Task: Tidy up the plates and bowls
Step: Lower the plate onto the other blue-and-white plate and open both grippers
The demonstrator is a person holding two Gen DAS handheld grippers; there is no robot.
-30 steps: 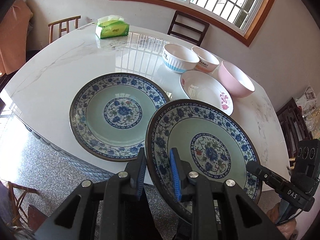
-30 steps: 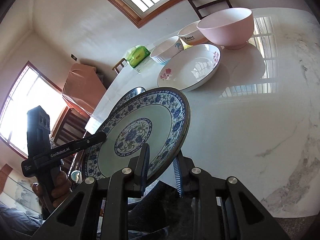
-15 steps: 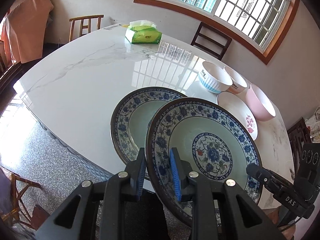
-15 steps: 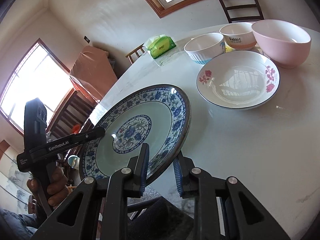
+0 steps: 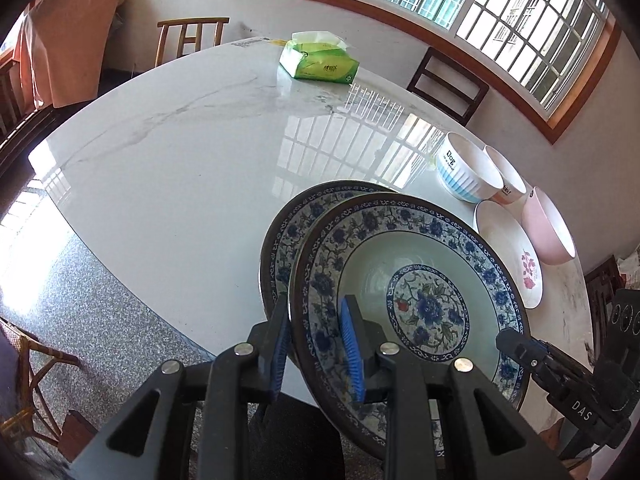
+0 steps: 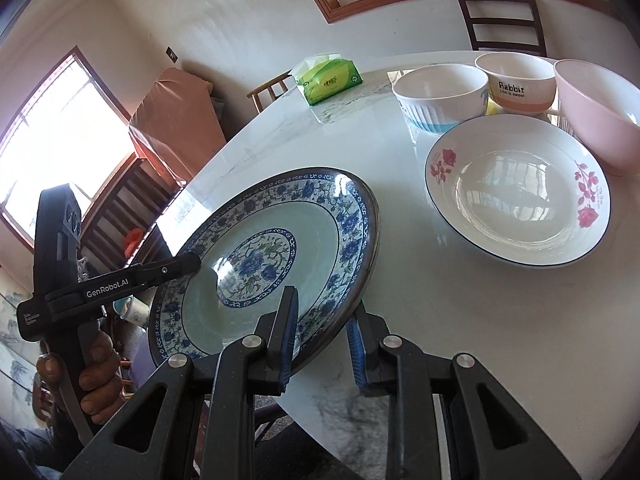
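Both the left gripper (image 5: 316, 350) and right gripper (image 6: 322, 338) clamped opposite rims of 1 round blue-floral ceramic plate (image 5: 408, 300), held tilted just above a matching second plate (image 5: 288, 236) beyond the left gripper's fingertips.

Both my claws clamp one blue-patterned plate

My left claw (image 5: 316, 350) tips steeply down, its blue pads closed on the near rim of the blue-patterned plate (image 5: 424, 276), one pad under the rim and one on the plate's face. My right claw (image 6: 322, 336) slopes down less steeply and grips the same plate at the rim on the opposite side, one pad above and one beneath. Seen from my right claw, my left hand (image 6: 94, 376) wraps its fingers round the black handle beyond the plate's far edge.
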